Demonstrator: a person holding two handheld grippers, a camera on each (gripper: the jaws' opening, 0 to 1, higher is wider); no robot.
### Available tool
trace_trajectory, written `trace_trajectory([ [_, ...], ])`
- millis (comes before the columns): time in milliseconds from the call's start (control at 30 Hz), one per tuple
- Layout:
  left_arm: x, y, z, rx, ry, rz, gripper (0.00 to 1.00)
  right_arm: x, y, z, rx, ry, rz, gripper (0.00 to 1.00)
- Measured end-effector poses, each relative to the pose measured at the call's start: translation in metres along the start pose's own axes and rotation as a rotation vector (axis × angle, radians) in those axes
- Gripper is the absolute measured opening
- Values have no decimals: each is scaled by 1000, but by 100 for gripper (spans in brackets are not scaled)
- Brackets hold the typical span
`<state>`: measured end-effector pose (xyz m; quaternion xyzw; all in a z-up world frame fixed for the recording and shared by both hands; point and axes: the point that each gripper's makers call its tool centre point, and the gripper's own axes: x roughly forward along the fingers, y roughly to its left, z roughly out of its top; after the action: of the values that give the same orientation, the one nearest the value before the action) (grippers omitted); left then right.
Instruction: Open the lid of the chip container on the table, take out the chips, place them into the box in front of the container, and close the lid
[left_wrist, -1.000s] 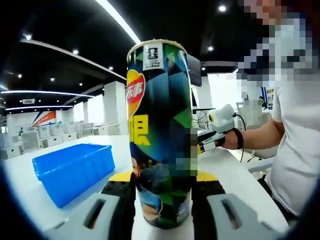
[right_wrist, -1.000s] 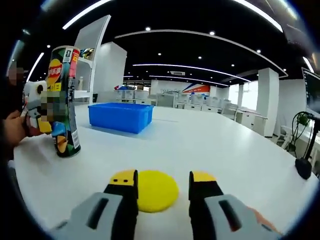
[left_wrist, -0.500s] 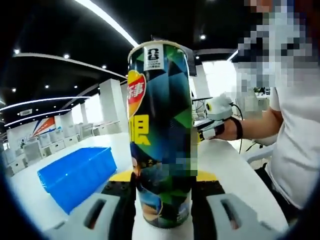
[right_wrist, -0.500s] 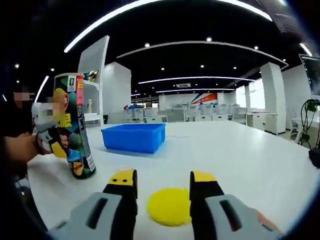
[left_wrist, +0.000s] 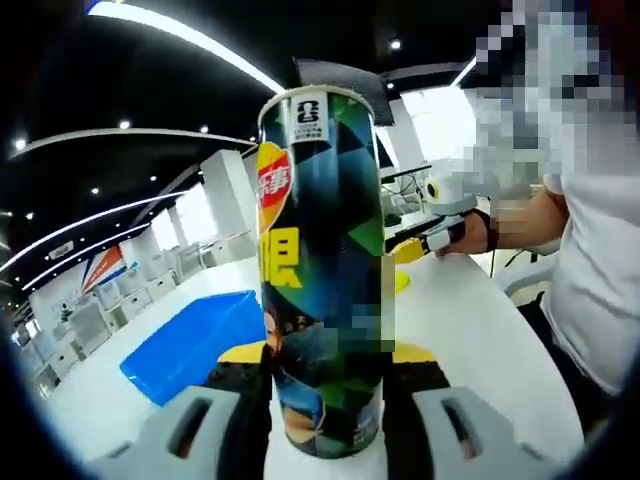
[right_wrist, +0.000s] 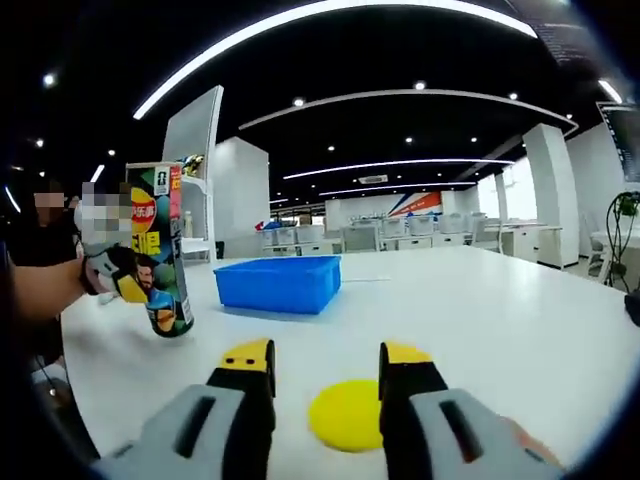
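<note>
While the chip container is clamped upright between one pair of jaws, the scene from near to far reads:

Left gripper: its two jaws are closed against the lower part of the chip container, one on each side; in the right gripper view the same gripper shows at the left, against the can's side, with a person's forearm behind it.

Chip container: a tall dark can with blue and green facets and a yellow and red logo; it stands upright, its top rim bare of any lid. In the right gripper view its base appears slightly off the white table, though I cannot tell for sure.

Right gripper: jaws apart, gripping nothing, hovering low over the table; in the left gripper view it shows at the right, held by a person's hand.

Yellow lid: lies flat on the table, seen between the right gripper's parted jaws, partly hidden by the right-hand one.

Blue box: sits on the table beyond the lid, just beside the can and apart from it; open top, contents not visible.

Background: a large bright hall with ceiling light strips.
</note>
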<state>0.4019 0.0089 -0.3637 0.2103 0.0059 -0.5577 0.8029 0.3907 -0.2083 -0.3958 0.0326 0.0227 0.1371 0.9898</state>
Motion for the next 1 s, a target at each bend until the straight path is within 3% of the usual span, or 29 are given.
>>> trace_trajectory([
  [100,-7,2,-10,53,88,-10,43,0,-1,1,7,-9,3,39],
  [267,-18,1,-16,107,178,-28,43,1,-5,-3,7,-6,6,39],
  [467,-27,6,-20,139,212,2,43,3,-3,1,11,-21,13,39],
  [667,-34,4,-31,165,275,-6,43,3,3,6,-15,-34,31,39],
  [833,-47,16,-40,186,343,10,43,-1,-1,8,-18,-38,20,39],
  [1000,-59,13,-49,176,407,-33,43,-3,-4,9,-14,-42,11,38],
])
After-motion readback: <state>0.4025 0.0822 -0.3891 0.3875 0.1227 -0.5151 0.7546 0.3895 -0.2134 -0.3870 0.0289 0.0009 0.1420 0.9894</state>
